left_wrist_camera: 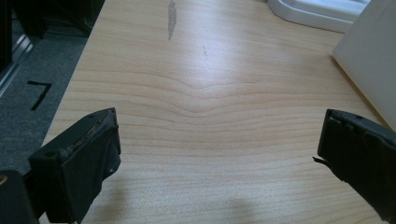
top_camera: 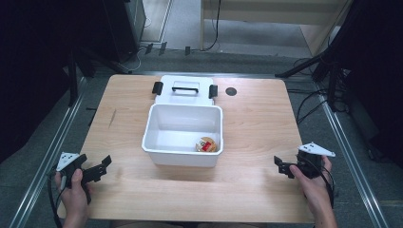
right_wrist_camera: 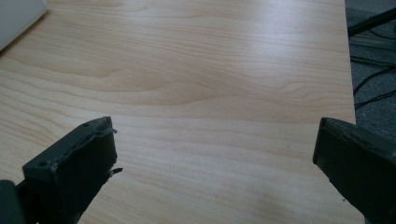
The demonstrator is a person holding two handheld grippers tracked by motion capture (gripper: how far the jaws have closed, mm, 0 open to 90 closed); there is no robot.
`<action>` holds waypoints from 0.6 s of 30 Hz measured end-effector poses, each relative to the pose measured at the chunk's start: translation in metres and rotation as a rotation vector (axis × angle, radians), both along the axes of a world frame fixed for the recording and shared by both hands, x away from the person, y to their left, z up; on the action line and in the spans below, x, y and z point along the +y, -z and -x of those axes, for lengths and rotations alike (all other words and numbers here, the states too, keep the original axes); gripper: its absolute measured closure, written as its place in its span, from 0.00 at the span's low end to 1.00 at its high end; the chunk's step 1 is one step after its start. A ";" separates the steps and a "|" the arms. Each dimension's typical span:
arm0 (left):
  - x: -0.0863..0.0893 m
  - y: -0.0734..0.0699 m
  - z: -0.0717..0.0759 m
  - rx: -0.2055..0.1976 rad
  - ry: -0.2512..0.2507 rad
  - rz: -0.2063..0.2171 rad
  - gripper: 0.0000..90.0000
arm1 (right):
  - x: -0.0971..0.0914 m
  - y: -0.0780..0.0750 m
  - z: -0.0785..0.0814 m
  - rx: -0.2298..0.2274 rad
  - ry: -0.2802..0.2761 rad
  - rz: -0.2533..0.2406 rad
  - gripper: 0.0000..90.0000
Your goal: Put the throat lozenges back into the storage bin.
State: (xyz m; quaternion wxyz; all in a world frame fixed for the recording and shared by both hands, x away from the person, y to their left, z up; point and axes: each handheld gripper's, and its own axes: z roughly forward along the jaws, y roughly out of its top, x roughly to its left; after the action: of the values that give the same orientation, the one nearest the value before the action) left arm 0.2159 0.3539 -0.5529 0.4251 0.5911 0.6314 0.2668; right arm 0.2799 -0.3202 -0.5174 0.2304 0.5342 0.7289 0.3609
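While both grippers rest apart at the table's (top_camera: 256,118) near edge, white bin (top_camera: 183,135) midway between them, small round packaged snack (top_camera: 206,144) in its near-right corner, left gripper (top_camera: 100,167) jaws wide, right gripper (top_camera: 280,166) jaws wide, lid (top_camera: 185,90) behind the bin.

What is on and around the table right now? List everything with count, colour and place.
bin: 1, white, open, table centre
lid: 1, white with black handle and black clips, lying flat just behind the bin
round packet: 1, tan with a red label, inside the bin at its front right corner
table: 1, light wood, with a dark round hole near the far edge right of the lid
cables: several, black, on the floor to the right of the table
left tool: 1, black, jaws open, near left corner of the table, holding nothing
right tool: 1, black, jaws open, near right side, holding nothing
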 end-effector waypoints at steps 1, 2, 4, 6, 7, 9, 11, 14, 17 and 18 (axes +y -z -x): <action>0.000 0.000 0.000 0.000 0.000 0.000 0.00 | -0.003 0.004 0.005 0.003 0.020 -0.002 0.00; 0.000 0.000 0.000 -0.001 0.000 0.000 0.00 | -0.005 0.006 0.008 0.004 0.027 -0.006 0.00; 0.000 0.000 0.000 -0.001 0.001 -0.001 0.00 | -0.007 0.009 0.011 0.004 0.029 -0.008 0.00; 0.000 0.000 0.000 -0.004 0.002 0.001 0.00 | -0.010 0.012 0.017 0.002 0.040 -0.009 0.00; 0.000 0.000 0.000 -0.003 0.002 0.002 0.00 | -0.014 0.016 0.023 -0.002 0.050 -0.015 0.00; 0.000 0.000 0.000 -0.001 0.001 -0.001 0.00 | -0.019 0.019 0.030 -0.004 0.068 -0.025 0.01; 0.000 0.000 0.000 -0.001 0.001 -0.002 0.00 | -0.021 0.021 0.033 -0.008 0.069 -0.029 0.01; 0.000 0.000 0.000 0.000 0.000 0.000 0.00 | -0.029 0.024 0.043 -0.006 0.090 -0.038 0.01; 0.001 0.000 0.000 -0.005 -0.007 0.010 0.00 | -0.039 0.027 0.054 -0.017 0.116 -0.059 0.02; 0.001 0.000 0.000 -0.005 -0.007 0.010 0.00 | -0.041 0.028 0.057 -0.019 0.118 -0.066 0.02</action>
State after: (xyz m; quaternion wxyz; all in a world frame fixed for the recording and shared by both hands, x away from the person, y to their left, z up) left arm 0.2157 0.3545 -0.5531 0.4287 0.5861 0.6336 0.2668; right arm 0.2233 -0.3611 -0.5456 0.2405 0.5802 0.6815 0.3756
